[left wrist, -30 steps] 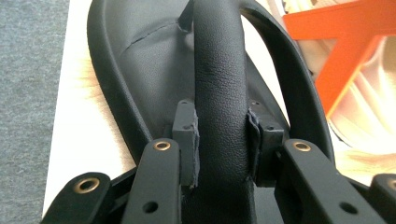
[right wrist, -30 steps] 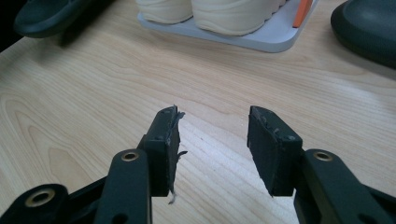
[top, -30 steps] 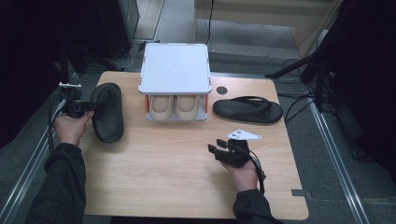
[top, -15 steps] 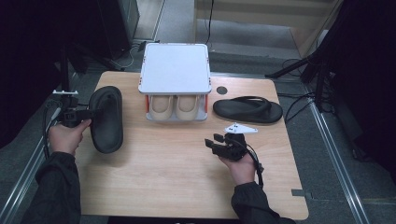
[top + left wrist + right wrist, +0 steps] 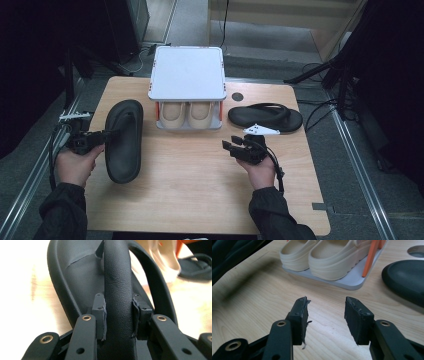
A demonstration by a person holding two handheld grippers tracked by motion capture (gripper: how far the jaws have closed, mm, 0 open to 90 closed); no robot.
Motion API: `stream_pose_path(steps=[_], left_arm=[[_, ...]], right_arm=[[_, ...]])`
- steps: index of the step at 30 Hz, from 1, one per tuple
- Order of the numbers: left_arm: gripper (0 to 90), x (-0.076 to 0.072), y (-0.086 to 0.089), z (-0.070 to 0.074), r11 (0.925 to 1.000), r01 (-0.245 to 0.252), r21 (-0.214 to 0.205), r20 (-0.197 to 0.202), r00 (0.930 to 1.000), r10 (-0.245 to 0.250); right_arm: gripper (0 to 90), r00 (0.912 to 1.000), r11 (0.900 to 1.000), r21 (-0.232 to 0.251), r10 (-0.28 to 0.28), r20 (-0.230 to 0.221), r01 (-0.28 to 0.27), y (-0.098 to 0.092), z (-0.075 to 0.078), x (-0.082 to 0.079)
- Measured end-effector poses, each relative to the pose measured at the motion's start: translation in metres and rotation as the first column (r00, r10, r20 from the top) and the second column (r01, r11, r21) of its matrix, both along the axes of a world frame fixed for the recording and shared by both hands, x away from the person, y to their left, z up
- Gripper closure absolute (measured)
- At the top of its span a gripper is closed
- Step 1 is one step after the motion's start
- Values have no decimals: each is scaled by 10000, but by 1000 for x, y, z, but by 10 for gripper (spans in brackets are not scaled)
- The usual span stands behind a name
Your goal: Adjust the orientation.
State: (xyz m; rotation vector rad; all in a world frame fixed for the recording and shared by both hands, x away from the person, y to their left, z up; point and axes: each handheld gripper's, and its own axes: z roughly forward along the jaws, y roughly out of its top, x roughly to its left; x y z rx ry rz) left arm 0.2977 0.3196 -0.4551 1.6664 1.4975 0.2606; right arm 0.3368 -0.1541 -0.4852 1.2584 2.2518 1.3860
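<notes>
The left gripper (image 5: 100, 136) sits at about nine o'clock on the worktop (image 5: 200, 190). Its fingers (image 5: 99, 315) pinch the strap (image 5: 117, 290) of a black sandal (image 5: 123, 141). One finger presses on each side of the strap. The sandal lies long-ways on the worktop, just left of the rack (image 5: 187, 75), with its toe end pointing to twelve o'clock.

The right gripper (image 5: 231, 148) is near the middle of the worktop, a little toward four o'clock. Its fingers (image 5: 299, 320) are spread apart, with bare wood showing between them. It points to nine o'clock, toward the sandal, but is well apart from it.

The rack is at twelve o'clock. It has a white top and orange legs (image 5: 369, 260). Two cream clogs (image 5: 187, 114) sit side by side under the top.

A second black sandal (image 5: 265, 117) lies at two o'clock, just beside the rack. It lies sideways, near the right gripper but not touching it.
</notes>
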Motion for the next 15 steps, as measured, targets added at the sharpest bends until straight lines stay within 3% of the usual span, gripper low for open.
stream_pose_path(steps=[8, 15], left_arm=[[692, -27, -28, -3, 9975, 686, -155, 72, 9976, -685], [691, -44, -52, -15, 9914, 1266, -320, -204, 9917, -1273]], right_arm=[[540, 9997, 9996, -294, -23, 232, 30, -1, 4, 3], [540, 9996, 9997, -231, -70, 287, 77, -1, 3, 6]])
